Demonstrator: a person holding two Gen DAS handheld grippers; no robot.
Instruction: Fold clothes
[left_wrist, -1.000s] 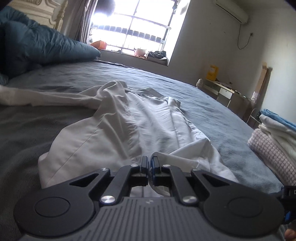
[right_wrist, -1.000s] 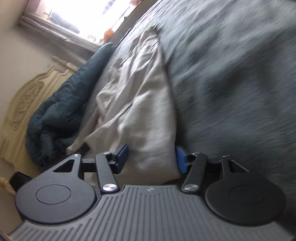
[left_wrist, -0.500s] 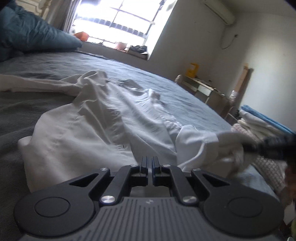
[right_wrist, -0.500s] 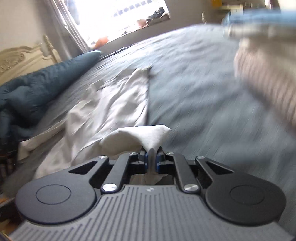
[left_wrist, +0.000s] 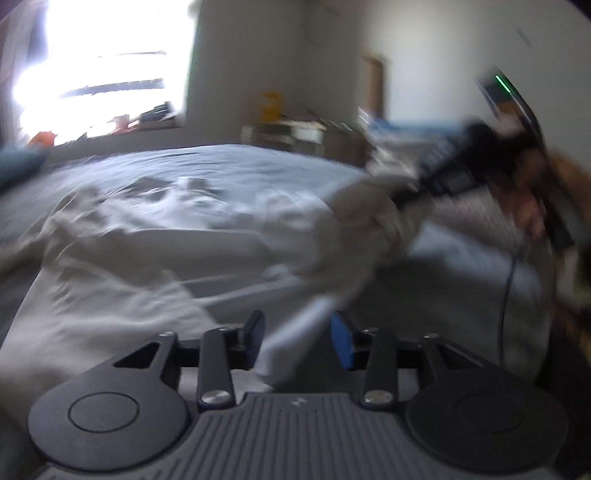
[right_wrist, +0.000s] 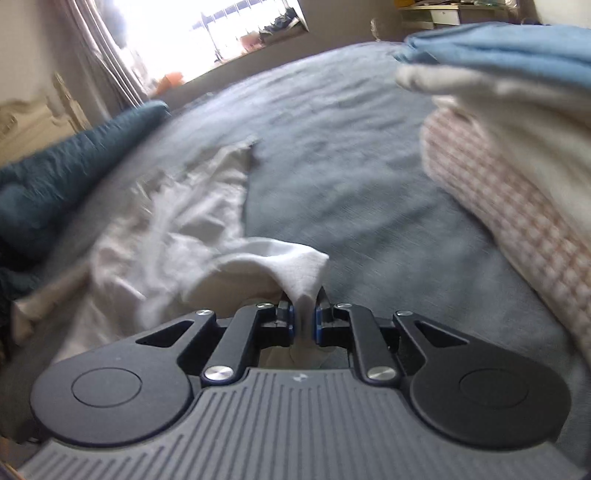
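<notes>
Bedding: a grey bedspread (right_wrist: 369, 177) carries a crumpled white shirt (left_wrist: 155, 236), spread from the left side toward the centre. Left gripper (left_wrist: 297, 341): jaws opening, a fold of the shirt lying loose between them, pads not pressing. Right gripper (right_wrist: 303, 319): jaws narrow, pinching a raised corner of the shirt. A stack of folded clothes (right_wrist: 517, 147) sits at the right.

**A lived-in bedroom at home**

The place was a bedroom in a home. A wide bed (right_wrist: 369, 155) under a grey-blue sheet filled both views, with a dark teal duvet (right_wrist: 66, 177) bunched against a carved cream headboard (right_wrist: 22, 122). Curtains (right_wrist: 107, 55) hung beside a bright window (right_wrist: 221, 33), its sill cluttered.
</notes>
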